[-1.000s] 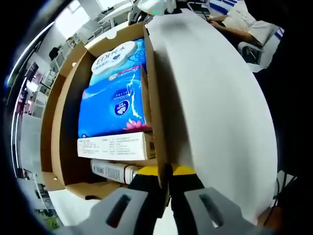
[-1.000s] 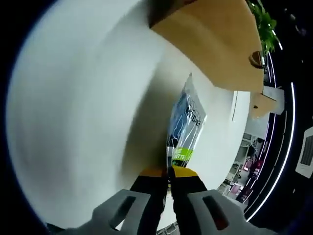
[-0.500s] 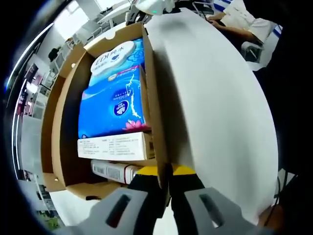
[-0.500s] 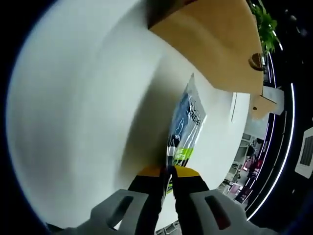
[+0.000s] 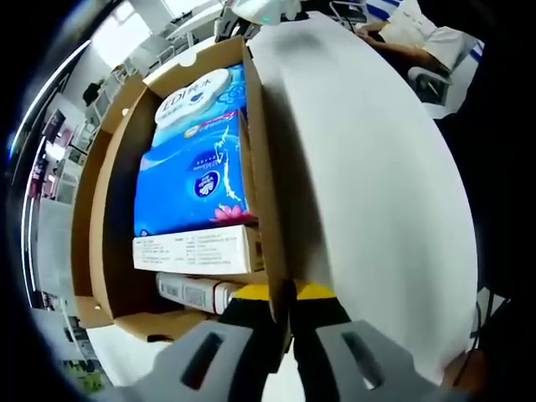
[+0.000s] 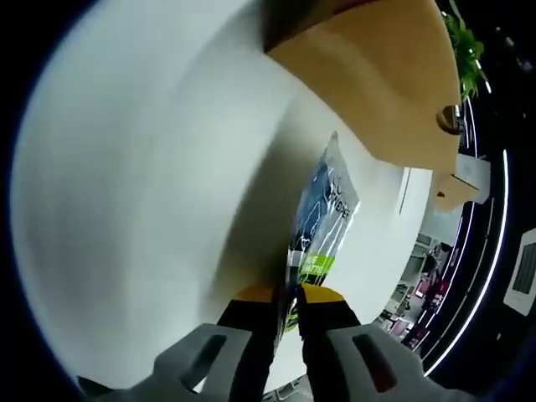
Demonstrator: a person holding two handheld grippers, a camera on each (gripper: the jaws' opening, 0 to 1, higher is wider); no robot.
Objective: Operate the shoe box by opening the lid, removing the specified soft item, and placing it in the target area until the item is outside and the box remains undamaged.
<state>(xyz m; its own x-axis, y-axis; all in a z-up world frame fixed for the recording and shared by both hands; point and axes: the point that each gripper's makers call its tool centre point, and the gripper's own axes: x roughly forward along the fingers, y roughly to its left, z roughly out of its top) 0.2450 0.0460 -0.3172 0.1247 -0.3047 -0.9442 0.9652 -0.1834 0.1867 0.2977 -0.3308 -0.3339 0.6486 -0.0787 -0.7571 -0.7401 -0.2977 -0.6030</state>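
My right gripper is clenched on the near end of the soft blue-and-green plastic wipes pouch, whose long axis runs straight ahead over the white table, outside the brown cardboard shoe box. My left gripper pinches the box's raised lid edge, so I'd set down with the right.

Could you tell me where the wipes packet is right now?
In the right gripper view, the wipes packet is pinched in the right claw, over the white table, beside the cardboard box.

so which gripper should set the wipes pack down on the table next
Right. The right gripper is already shut on the wipes pack, which hangs over the white table outside the box. The left gripper is shut on the box lid, holding it open.
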